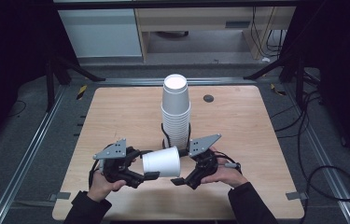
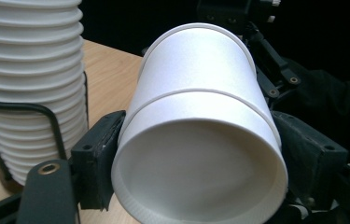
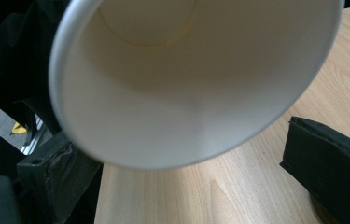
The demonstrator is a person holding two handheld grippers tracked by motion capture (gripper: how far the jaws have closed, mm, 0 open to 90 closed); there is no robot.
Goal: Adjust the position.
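Note:
A white paper cup lies on its side just above the wooden table, mouth pointing right. My left gripper is shut on it. In the left gripper view the cup's recessed base faces the camera, pinched between the black pads. A ring around its middle suggests two cups nested together. My right gripper stands open at the cup's mouth. In the right gripper view its pads sit wide apart, clear of the cup's rim. A tall stack of white cups stands upside down behind them.
The stack sits in a black wire holder at the table's middle, close behind both grippers. A dark round grommet is set in the far right of the tabletop. Metal rails and loose cables flank the table.

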